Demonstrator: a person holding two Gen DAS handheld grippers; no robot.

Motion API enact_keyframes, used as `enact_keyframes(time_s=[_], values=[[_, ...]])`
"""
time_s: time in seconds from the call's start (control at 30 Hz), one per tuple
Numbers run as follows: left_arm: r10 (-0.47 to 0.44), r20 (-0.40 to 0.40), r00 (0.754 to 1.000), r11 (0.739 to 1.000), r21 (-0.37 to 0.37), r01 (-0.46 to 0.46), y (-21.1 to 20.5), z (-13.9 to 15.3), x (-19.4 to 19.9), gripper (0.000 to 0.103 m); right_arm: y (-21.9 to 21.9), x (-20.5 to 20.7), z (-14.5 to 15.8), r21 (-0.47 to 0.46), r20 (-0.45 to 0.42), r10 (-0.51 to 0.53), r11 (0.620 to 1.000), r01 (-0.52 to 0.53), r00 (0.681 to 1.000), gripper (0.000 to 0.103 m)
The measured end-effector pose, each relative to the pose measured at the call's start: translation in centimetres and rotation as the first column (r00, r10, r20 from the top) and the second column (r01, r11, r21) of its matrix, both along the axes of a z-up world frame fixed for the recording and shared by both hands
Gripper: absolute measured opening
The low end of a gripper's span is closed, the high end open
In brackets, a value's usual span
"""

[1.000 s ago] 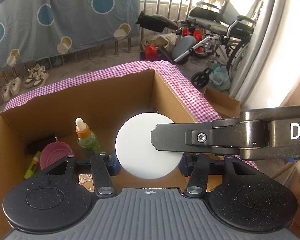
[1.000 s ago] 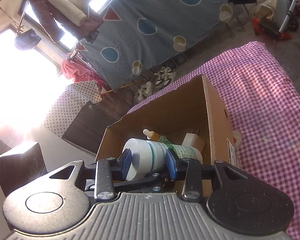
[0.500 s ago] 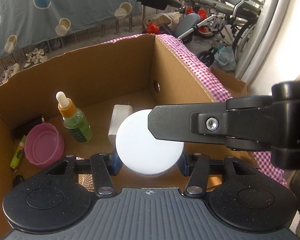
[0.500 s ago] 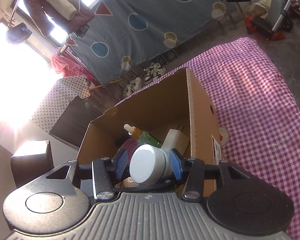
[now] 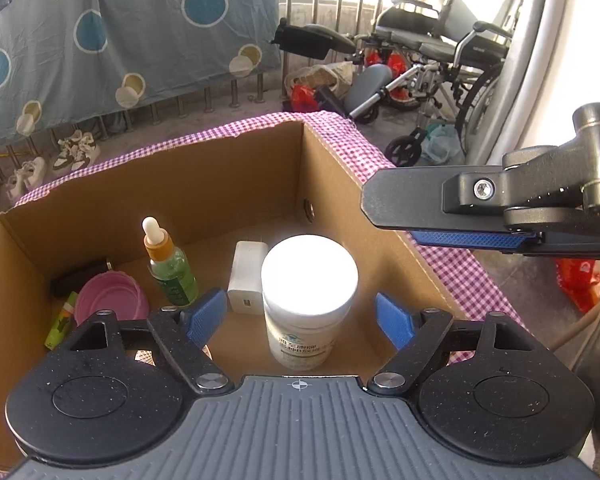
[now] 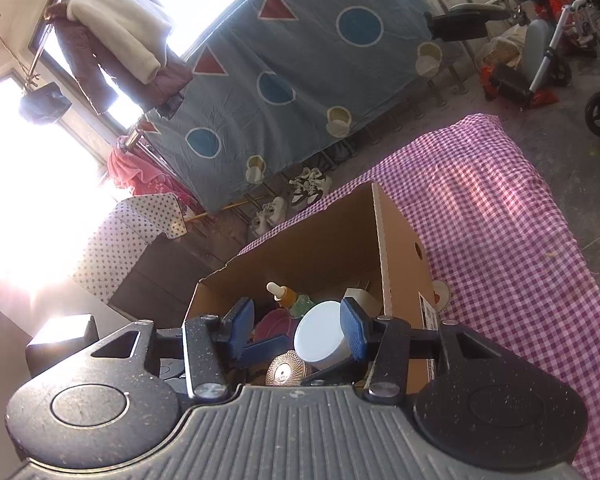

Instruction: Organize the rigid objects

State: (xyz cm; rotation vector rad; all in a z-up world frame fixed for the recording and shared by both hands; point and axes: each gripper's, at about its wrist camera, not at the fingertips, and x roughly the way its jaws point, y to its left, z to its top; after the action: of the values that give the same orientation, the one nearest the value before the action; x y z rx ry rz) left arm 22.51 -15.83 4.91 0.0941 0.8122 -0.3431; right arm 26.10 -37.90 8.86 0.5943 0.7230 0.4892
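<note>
A white-lidded jar stands upright on the floor of the cardboard box. My left gripper hangs over it with its jaws opening; both blue pads stand clear of the jar's sides. A finger of my right gripper reaches in from the right, above the box's right wall. In the right wrist view my right gripper is open and holds nothing, and the jar shows beyond its pads inside the box.
The box also holds a green dropper bottle, a white charger, a pink bowl, a yellow-green tube and a round metal disc. It sits on a purple checked cloth. A wheelchair stands behind.
Both grippers let go of the jar. The left jaws spread wide, and the jar now stands in the box. The right gripper drew back up and to the right.
</note>
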Motion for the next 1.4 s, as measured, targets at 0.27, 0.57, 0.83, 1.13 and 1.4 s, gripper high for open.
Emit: enact_keyframes(time_s=[0.27,0.57,0.83,1.13,1.4], values=[[0.106,0.127,0.986,0.993,-0.058,-0.099,5.0,4.6,-5.6,0.103,-0.1,-6.7,3.4,-0.034,0.144,-0.081,0.996,0.086,0.986,0.075],[0.257,0.143,0.956,0.966,-0.055,-0.252,9.9,5.0,-8.1,0.103,4.8,-10.9,3.8,-0.275,0.235,-0.091,0.949,0.156,0.968,0.103],[0.343,0.096,0.935,0.937,0.042,-0.348,12.1,3.0,-7.7,0.103,9.8,-10.4,2.0,-0.461,0.177,-0.082,0.874,0.156,0.981,0.103],[0.391,0.054,0.919,0.919,0.018,-0.393,12.9,2.4,-8.2,0.103,13.9,-10.0,1.7,-0.572,0.189,-0.017,0.811,0.124,0.982,0.103],[0.393,0.055,0.918,0.918,0.035,-0.395,12.9,2.1,-8.1,0.103,14.2,-8.6,0.8,-0.577,0.153,-0.032,0.809,0.116,0.988,0.103]])
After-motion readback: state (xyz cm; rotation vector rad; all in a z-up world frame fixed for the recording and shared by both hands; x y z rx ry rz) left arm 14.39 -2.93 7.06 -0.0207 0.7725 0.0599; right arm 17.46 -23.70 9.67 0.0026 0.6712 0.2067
